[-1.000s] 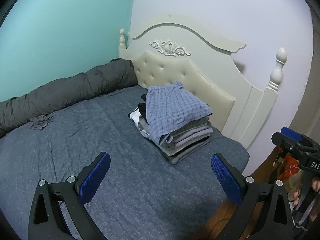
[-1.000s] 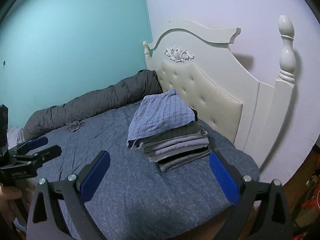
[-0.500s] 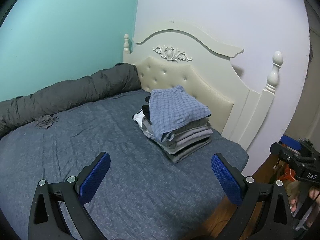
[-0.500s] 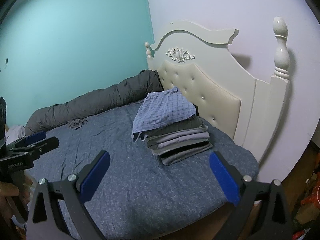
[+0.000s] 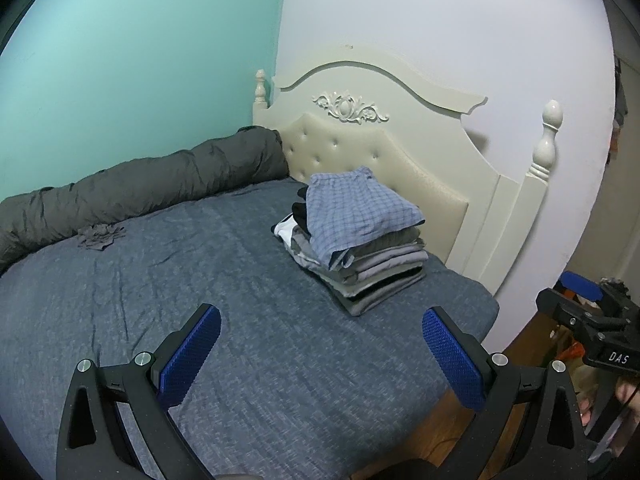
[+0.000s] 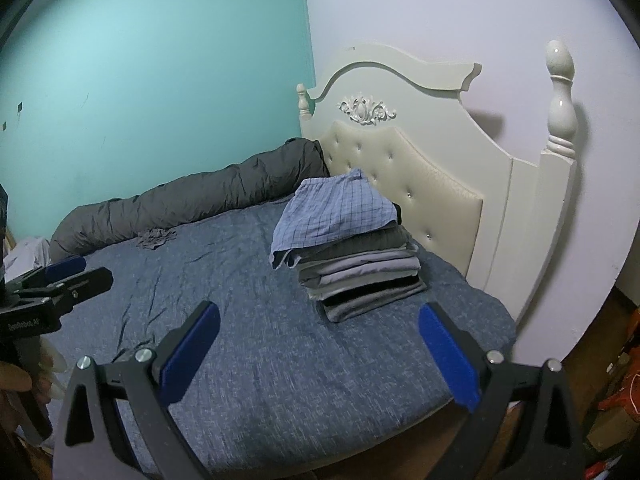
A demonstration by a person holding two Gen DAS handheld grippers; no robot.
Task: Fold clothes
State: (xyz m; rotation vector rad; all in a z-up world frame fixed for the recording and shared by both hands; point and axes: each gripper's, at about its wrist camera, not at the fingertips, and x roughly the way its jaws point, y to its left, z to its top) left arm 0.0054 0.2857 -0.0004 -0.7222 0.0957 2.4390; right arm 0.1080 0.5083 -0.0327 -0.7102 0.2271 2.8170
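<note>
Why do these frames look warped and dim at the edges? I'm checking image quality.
Left wrist view: fisheye bends the headboard, black vignette fills the corners, the bedpost casts a soft shadow on the wall. Right wrist view: same curvature and dark corners; the stack of folded clothes stays sharp, no glare.

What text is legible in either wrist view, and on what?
"DAS": white letters on the black body of the right gripper, seen at the right edge of the left wrist view; the label is cut off, the rest hidden.
Pale lettering on the black body of the left gripper, seen at the left edge of the right wrist view: too blurred to read.
No text on the stack of folded clothes or the cream headboard.
</note>
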